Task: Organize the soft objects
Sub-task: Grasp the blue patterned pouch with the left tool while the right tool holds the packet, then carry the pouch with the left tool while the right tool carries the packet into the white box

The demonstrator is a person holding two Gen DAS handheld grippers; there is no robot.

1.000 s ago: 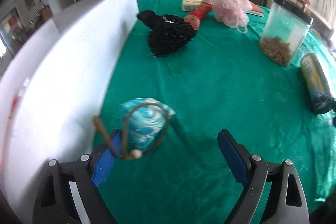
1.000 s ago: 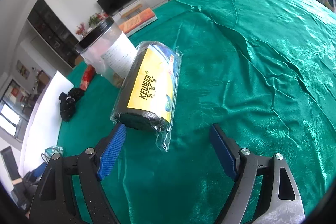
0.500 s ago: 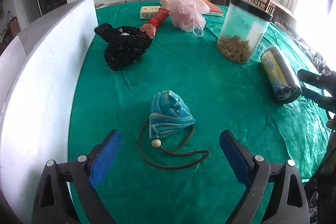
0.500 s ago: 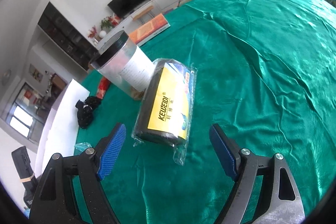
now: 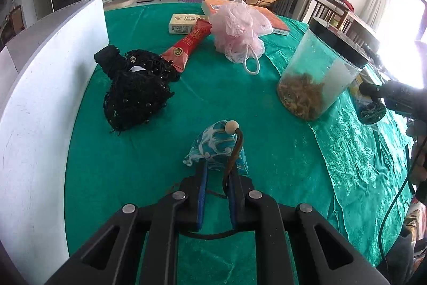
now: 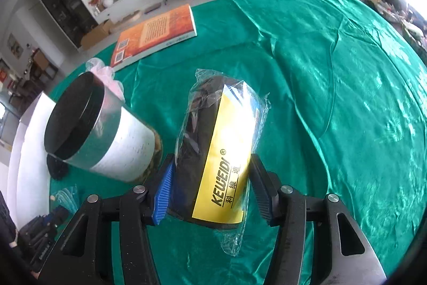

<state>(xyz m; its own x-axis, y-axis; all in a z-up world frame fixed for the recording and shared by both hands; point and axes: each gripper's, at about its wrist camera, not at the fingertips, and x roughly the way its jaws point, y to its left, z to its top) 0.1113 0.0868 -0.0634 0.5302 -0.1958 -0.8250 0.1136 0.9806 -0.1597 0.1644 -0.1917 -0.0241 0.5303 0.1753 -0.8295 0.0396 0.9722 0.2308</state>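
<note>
My left gripper (image 5: 216, 172) is shut on the near edge of a blue patterned drawstring pouch (image 5: 217, 144) with a wooden bead and brown cord, on the green tablecloth. My right gripper (image 6: 210, 178) is shut on a black roll in clear plastic with a yellow label (image 6: 216, 151). The roll also shows partly at the right edge of the left wrist view (image 5: 369, 112), behind the jar. A black beaded net bag (image 5: 136, 95) and a pink mesh bath pouf (image 5: 237, 30) lie farther back.
A white board (image 5: 42, 103) stands along the table's left side. A clear jar with a black lid (image 5: 317, 76) stands at right, next to the roll (image 6: 104, 130). A red packet (image 5: 186, 44), a small box (image 5: 184, 23) and an orange book (image 6: 157, 34) lie at the back.
My left gripper has moved onto the pouch and shut on it. My right gripper has moved forward around the wrapped roll and shut on it.
</note>
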